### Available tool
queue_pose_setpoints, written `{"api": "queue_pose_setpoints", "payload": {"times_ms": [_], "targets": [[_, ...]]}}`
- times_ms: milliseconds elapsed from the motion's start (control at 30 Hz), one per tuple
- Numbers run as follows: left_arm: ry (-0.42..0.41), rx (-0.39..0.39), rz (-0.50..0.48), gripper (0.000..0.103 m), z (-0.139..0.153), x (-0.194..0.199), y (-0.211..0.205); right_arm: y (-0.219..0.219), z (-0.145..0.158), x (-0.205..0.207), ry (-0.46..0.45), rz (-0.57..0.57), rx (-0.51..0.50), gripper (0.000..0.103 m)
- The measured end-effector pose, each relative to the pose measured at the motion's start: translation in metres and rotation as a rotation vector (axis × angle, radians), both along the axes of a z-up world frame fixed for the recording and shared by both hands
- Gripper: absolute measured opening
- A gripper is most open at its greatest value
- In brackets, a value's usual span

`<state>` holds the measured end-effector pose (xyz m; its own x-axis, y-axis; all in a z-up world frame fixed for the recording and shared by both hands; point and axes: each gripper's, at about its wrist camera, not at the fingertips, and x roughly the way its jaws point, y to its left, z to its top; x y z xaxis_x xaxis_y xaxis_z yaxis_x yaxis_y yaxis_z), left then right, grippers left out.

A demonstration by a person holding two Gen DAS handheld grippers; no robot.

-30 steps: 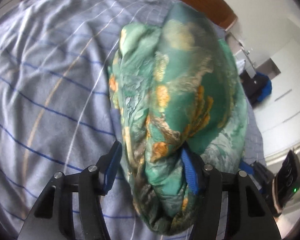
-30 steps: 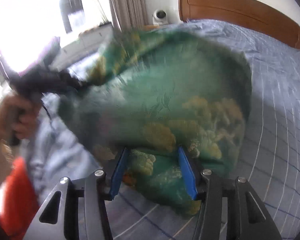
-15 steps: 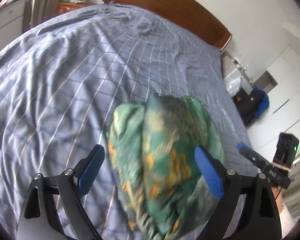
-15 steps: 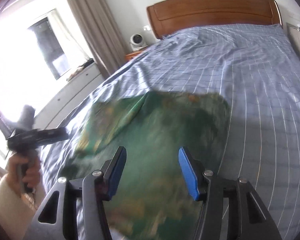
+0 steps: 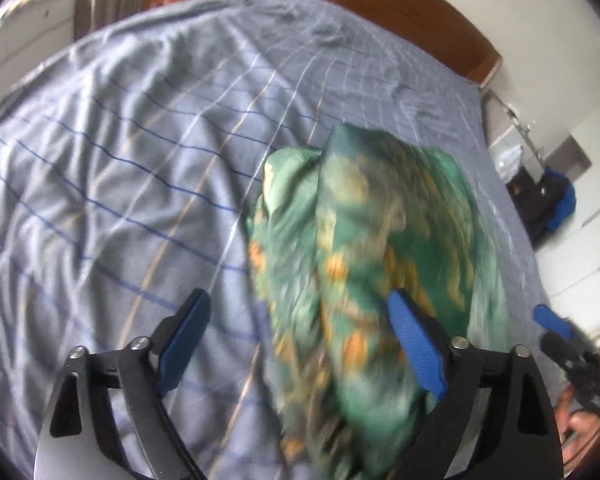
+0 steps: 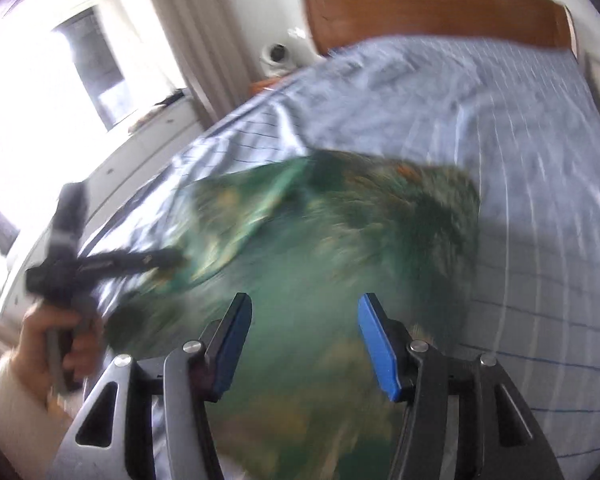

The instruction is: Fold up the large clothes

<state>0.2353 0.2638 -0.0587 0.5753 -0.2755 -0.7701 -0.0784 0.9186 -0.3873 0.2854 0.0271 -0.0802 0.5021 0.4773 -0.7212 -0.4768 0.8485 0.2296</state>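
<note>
On the bed (image 5: 140,160), a bunched green patterned garment (image 5: 372,248) was seen lying on the striped sheet. Left gripper (image 5: 300,344) was noted spread wide, jaws just opened, nothing clamped. Right gripper (image 6: 304,344) was noted parted, jaws just widening, above blurred cloth.

A home bedroom: a bed (image 5: 140,168) in striped blue linen, wooden headboard (image 6: 432,12) at twelve o'clock, curtained window (image 6: 92,64) at ten.
</note>
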Motion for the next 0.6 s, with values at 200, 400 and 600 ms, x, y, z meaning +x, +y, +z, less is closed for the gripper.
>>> {"api": "queue_pose_setpoints", "payload": {"times_ms": [200,400,600], "targets": [[0.014,0.082,0.029,0.097,-0.002,-0.030,-0.004,0.021,-0.058,-0.042,0.121,0.081,-0.138,0.069],[-0.103,0.207,0.084,0.098,0.031,-0.075,-0.007,0.008,-0.011,-0.087,-0.029,0.057,-0.078,0.081],[-0.156,0.323,0.094,0.098,0.045,-0.092,-0.019,-0.016,0.002,-0.107,-0.081,0.001,-0.090,0.091]]}}
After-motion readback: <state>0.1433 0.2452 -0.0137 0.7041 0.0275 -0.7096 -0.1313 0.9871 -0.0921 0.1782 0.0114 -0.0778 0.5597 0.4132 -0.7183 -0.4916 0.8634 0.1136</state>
